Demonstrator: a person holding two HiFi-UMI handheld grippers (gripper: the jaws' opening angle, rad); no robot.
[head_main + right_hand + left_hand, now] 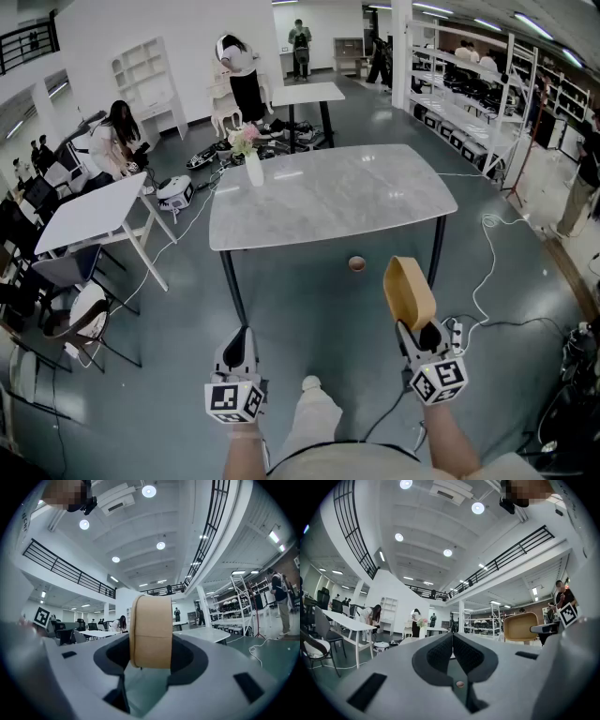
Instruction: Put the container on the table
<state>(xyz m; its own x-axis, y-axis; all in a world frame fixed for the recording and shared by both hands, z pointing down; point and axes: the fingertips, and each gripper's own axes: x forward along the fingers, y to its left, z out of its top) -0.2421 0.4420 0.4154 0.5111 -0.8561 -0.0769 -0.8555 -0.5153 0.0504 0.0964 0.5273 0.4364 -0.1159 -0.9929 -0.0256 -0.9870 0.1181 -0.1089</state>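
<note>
Right hand-held gripper [424,334] pinches the tan container [409,291] on edge, aloft, short of the surface. The narrow bite (smooth wall) could let the container twist or slip in transit. Its jaws stand half spread around the container. Left hand-held gripper [238,337]: pressed together, empty. Beyond: marble surface [328,202], well apart.

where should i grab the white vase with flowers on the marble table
Likely the white body of the vase, below the flowers, jaws level either side. It stands upright near the left edge of the table, so come in from that side; from above the blooms are in the way.
</note>
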